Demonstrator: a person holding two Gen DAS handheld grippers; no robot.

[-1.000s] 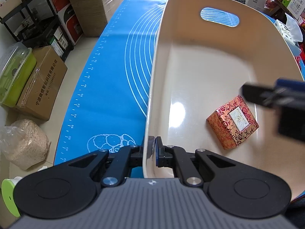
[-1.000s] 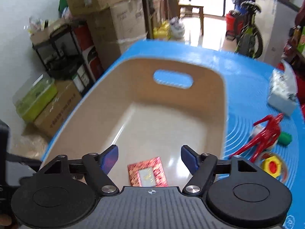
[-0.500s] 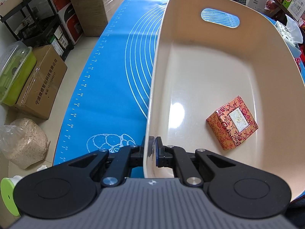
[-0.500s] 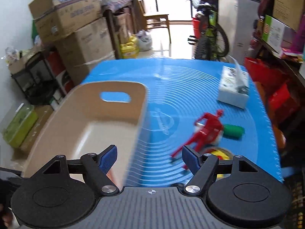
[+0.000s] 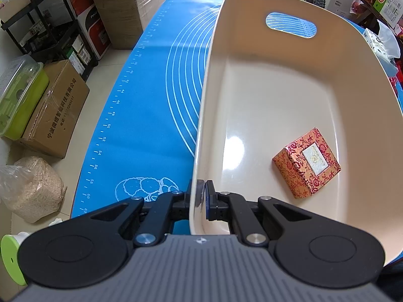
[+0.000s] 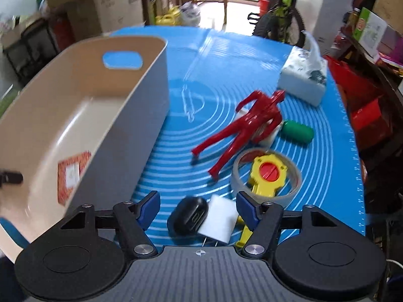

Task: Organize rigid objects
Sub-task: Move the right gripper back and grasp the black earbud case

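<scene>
While the left gripper (image 5: 201, 196) was clamped on the near rim of the cream oval plastic bin (image 5: 277, 95), one pad inside the wall and one outside, the bin stood on the blue silicone mat (image 5: 156, 105) marked with white rings and a ruler edge. Its sole content was a red-and-gold patterned square box (image 5: 306, 162), lying flat on the floor near the right wall; the remaining floor was bare up to the far wall with its oval handle slot (image 5: 291, 25).

The right gripper (image 6: 199, 209) was held over the mat just beside the bin's right wall, its jaws part-open and closing, gripping nothing; below them lay a black rounded case (image 6: 187, 217) touching a white flat square block (image 6: 221, 222). Farther out lay a red plastic figure (image 6: 248, 125), a green capsule-shaped piece (image 6: 297, 132), a roll of clear tape (image 6: 267, 176) with a yellow toy with a red centre (image 6: 268, 173) inside its ring, and a white tissue pack (image 6: 303, 81) near the mat's right edge. Open mat remained between bin and figure.
</scene>
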